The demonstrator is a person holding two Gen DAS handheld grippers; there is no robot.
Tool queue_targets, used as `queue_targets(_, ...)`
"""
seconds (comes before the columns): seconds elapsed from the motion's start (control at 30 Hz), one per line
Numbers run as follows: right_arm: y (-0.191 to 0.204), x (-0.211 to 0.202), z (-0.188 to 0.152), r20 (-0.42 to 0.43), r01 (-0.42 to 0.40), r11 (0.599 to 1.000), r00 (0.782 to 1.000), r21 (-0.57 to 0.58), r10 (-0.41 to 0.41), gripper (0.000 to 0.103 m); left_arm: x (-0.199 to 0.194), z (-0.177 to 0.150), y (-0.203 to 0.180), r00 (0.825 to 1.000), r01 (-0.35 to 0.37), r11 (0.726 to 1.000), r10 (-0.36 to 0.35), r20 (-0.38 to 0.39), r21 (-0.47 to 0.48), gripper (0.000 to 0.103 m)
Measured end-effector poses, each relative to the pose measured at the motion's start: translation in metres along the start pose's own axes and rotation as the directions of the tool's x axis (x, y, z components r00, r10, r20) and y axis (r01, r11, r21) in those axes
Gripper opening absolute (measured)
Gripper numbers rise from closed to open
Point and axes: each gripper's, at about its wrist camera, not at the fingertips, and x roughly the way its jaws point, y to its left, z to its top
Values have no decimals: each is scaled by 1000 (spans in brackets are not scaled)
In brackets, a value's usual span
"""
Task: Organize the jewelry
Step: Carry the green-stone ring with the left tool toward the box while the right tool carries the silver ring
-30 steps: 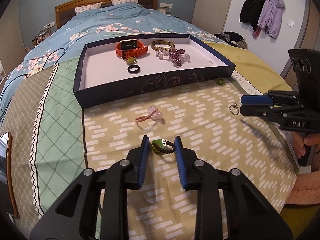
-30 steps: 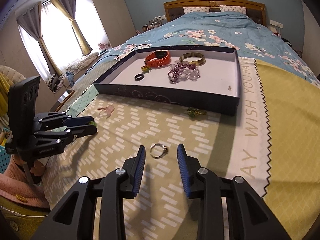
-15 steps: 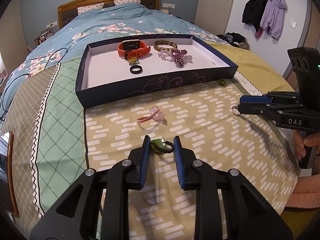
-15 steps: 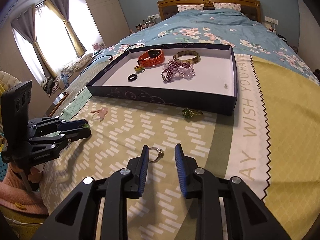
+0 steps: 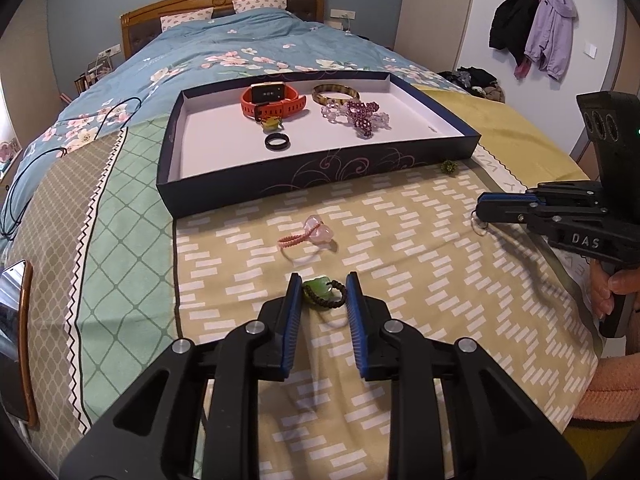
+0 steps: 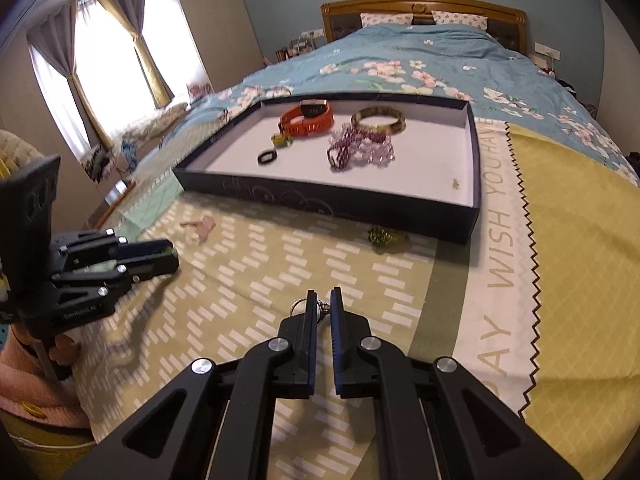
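My left gripper (image 5: 323,289) is shut on a dark braided bracelet with a green stone (image 5: 322,292), held just above the patterned cloth. My right gripper (image 6: 321,303) is shut on a silver ring (image 6: 299,307), which also shows at its tip in the left wrist view (image 5: 478,224). A dark blue tray (image 5: 256,192) with a white floor lies further up the bed and holds an orange watch (image 5: 272,100), a gold bangle (image 5: 335,93), purple bead bracelets (image 5: 356,114) and a black ring (image 5: 277,142).
A pink cord bracelet (image 5: 310,234) lies on the cloth in front of the tray. A small green beaded piece (image 6: 384,236) lies by the tray's front right corner. A mirror (image 5: 16,340) stands at the bed's left edge. Coats (image 5: 532,28) hang on the far wall.
My right gripper has closed on the silver ring and lifted it off the cloth. My left gripper has narrowed onto the green-stone bracelet and raised it slightly.
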Motion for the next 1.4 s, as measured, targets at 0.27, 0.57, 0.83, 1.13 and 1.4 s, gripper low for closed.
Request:
queue_targets(0.27,0,-11,6,68,-49,998,997,24,48,5,-12,5,1,999,-1,1000,2,48,-15,22)
queue_targets(0.57,4,-15,14,105,-52,998,993,21,49,5,-23,14,-2,995,6,1000,-4,96,-21,22)
queue_targets(0.83,5,-17,21,129,-52,999,990,15,49,5,-29,26,-7,992,-5,1000,7,127,-13,22)
queue_targets(1.13,5,-18,26,142,-48,999,989,12,46,5,-32,31,-8,989,-11,1000,13,147,-12,22)
queue_targets(1.4,4,-18,34,157,-47,999,987,8,45,5,-35,35,-10,987,-18,1000,19,162,-7,22)
